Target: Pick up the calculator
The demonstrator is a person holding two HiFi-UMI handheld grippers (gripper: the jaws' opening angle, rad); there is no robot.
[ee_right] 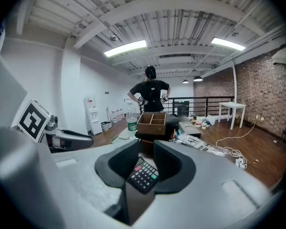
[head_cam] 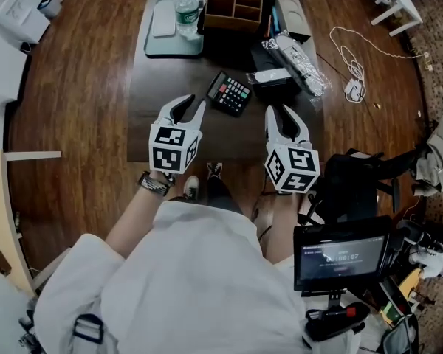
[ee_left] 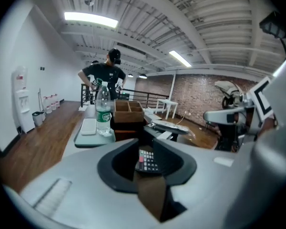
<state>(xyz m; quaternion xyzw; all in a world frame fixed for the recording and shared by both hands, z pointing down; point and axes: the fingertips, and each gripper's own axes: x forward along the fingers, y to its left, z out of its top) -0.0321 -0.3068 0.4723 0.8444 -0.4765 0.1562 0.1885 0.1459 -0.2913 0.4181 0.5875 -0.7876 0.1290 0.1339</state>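
Note:
The black calculator (head_cam: 229,93) with coloured keys lies on the dark table (head_cam: 162,87), a little beyond and between my two grippers. My left gripper (head_cam: 187,109) hovers just to its near left, open, with nothing between the fingers. On the near right, my right gripper (head_cam: 286,116) is also open and empty. In the left gripper view the calculator (ee_left: 147,160) shows through the gap of the left gripper (ee_left: 147,149). The right gripper view shows the calculator (ee_right: 143,174) ahead, between the parted fingers of the right gripper (ee_right: 145,151).
A wooden divided box (head_cam: 234,7), a water bottle (head_cam: 186,9) on a grey tray (head_cam: 170,43), a black box (head_cam: 273,81) and a wrapped bundle (head_cam: 299,59) crowd the far table. A white cable (head_cam: 351,65) lies on the floor. A person (ee_right: 151,92) stands beyond the table.

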